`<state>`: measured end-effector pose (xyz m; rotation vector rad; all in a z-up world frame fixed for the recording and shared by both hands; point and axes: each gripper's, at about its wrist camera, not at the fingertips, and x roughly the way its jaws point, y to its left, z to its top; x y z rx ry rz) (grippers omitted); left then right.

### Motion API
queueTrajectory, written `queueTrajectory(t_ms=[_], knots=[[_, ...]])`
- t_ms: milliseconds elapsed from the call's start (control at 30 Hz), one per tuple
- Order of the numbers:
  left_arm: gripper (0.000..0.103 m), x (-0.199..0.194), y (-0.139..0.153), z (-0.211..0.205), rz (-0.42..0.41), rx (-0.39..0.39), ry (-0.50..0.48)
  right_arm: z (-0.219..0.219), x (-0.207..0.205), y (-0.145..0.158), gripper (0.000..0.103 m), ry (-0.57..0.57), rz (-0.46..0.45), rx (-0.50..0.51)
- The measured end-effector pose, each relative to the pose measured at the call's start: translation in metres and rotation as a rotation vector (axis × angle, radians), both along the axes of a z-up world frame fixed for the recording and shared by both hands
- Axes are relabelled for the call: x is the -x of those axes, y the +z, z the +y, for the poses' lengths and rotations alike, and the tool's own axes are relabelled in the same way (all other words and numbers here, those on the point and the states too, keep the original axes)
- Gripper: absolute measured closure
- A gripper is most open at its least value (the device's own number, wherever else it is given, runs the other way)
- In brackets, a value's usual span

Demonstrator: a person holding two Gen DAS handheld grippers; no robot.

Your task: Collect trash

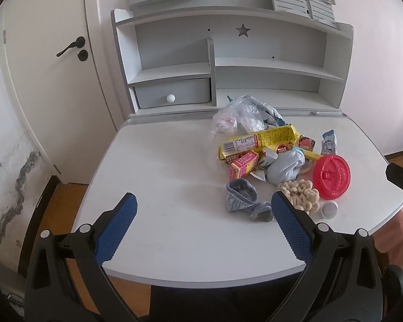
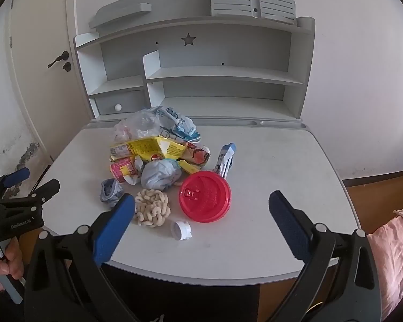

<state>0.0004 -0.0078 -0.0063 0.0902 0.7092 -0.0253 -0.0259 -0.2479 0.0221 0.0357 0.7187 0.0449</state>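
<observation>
The left gripper (image 1: 203,206) hangs over the near edge of the white tabletop (image 1: 161,166), its blue-padded fingers wide apart and holding nothing. The right gripper (image 2: 201,206) hangs over the near edge as well, its fingers also spread wide and empty.

The trash lies in one loose heap on the middle of the tabletop, reaching from the far edge toward the near edge. At the far edge is a crumpled clear plastic bag (image 1: 239,116), touching a blue and white printed wrapper (image 2: 180,123). In front of them lies a long yellow snack packet (image 1: 258,141), and under its near side a small pink carton (image 1: 243,165). Beside the carton is a crumpled light blue cloth ball (image 1: 284,169). A grey-blue knitted sock (image 1: 241,197) lies nearest to the left gripper, just beside its right finger in the left wrist view. Next to the sock is a cluster of pale beige puffed rings (image 2: 151,208), and touching it on the right a round red plastic lid (image 2: 204,200). A small white bottle cap (image 2: 181,229) lies closest to the near edge, just in front of the rings and the lid. A narrow blue and white sachet (image 2: 225,158) lies behind the lid, toward the right edge
</observation>
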Motion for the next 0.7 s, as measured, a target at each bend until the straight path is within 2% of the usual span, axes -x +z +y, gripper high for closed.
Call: queueTrajectory(t_ms=[700], knots=[[0.006, -0.0015, 0.0026, 0.0036, 0.002, 0.007, -0.002, 0.0015, 0.0017, 0.002, 0.007, 0.003, 0.0, -0.001]])
